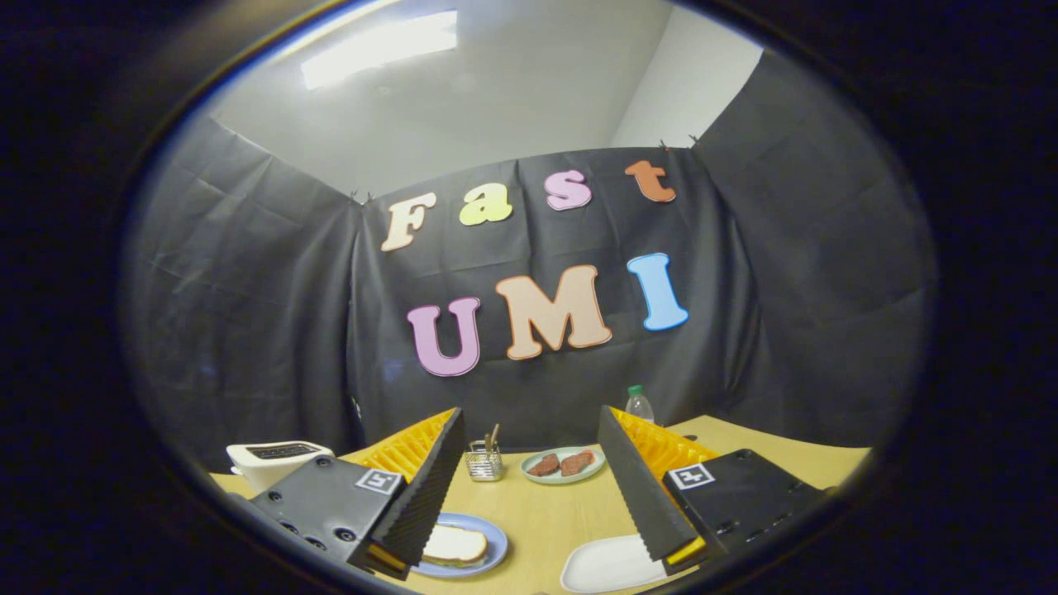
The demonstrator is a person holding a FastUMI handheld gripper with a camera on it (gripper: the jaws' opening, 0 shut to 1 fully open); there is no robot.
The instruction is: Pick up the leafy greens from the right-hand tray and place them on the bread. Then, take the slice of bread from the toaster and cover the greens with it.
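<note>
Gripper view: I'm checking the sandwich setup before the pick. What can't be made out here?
- White tray: the right finger covers part of it; no greens on the bare part.
- Toaster: the slot's inside is too dark to tell whether bread is there.
- Bread on the blue plate: partly behind the left finger.
- Gripper: open, holding nothing.

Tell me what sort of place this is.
Probably a staged kitchen booth for recording: a tan wooden table walled by black cloth, with a white toaster and a blue plate holding a bread slice. The gripper hangs above the table, fingers open.
</note>
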